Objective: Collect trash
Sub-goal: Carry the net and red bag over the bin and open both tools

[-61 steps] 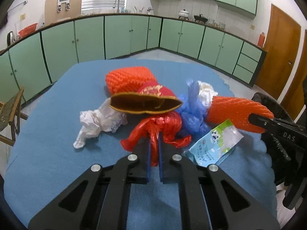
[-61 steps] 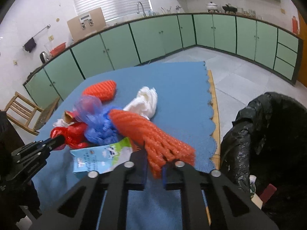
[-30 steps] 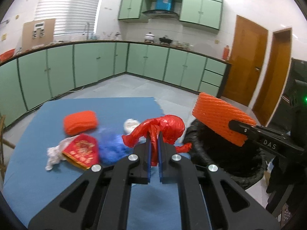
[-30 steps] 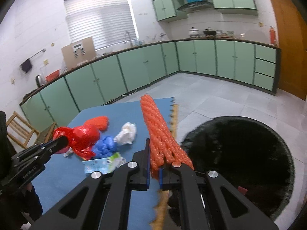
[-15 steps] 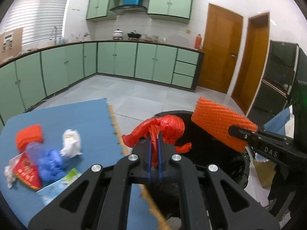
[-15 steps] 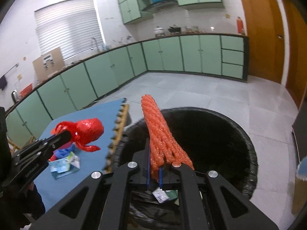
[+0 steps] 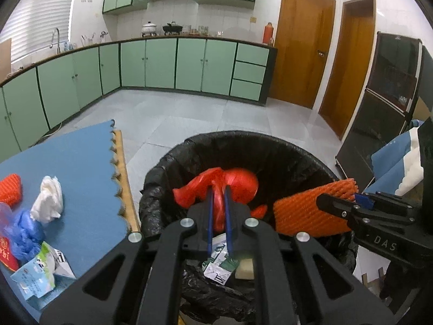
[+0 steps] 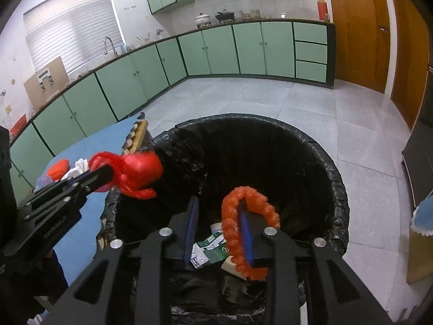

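A: Right gripper (image 8: pixel 219 218)?
B: Jaws have just been opening and stand apart over the black-lined trash bin (image 8: pixel 319 168). The orange foam net (image 8: pixel 250 230) hangs looped on the right finger only, unclamped.
A: Left gripper (image 7: pixel 217 192)?
B: Jaws have just eased slightly, yet they pinch the red plastic bag (image 7: pixel 230 182) above the bin's left side.
A: Farther left?
B: Tissue (image 7: pixel 48 199), blue bag (image 7: pixel 25 228) and milk carton (image 7: pixel 38 272) lie on the blue table (image 7: pixel 81 162).

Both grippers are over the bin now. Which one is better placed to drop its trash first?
Right gripper: jaws have just been opening, orange foam net loose over the black-lined bin. Left gripper clamps the red plastic bag.
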`<state>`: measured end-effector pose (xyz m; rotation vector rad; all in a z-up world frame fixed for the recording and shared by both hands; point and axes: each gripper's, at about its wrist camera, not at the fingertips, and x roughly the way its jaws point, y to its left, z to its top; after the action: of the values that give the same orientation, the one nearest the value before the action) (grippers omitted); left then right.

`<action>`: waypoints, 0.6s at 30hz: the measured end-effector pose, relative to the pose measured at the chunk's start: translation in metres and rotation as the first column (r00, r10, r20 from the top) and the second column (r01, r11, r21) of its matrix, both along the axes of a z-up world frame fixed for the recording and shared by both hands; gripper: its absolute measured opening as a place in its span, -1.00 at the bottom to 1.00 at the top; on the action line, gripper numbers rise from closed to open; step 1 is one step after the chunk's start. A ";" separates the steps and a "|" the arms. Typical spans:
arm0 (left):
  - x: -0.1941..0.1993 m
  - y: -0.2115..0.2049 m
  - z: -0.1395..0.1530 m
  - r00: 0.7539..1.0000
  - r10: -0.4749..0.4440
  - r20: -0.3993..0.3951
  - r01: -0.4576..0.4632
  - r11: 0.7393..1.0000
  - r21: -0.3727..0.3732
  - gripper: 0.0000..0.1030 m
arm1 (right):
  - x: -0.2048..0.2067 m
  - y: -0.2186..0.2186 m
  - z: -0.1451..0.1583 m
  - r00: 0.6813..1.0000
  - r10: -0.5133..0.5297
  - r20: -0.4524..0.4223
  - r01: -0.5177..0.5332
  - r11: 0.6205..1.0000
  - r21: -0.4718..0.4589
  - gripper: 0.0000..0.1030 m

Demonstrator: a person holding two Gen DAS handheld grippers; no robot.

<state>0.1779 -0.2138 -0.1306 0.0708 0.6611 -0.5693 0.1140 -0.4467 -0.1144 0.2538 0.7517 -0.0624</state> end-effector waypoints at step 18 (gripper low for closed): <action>-0.003 0.010 0.003 1.000 0.016 0.000 -0.016 1.000 -0.012 -0.35 | 0.000 0.006 -0.012 0.995 0.009 -0.097 -0.007 1.000 0.022 0.07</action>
<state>0.1753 -0.2038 -0.1280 0.0546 0.6575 -0.5574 0.1143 -0.4406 -0.1266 0.2699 0.8505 -0.0596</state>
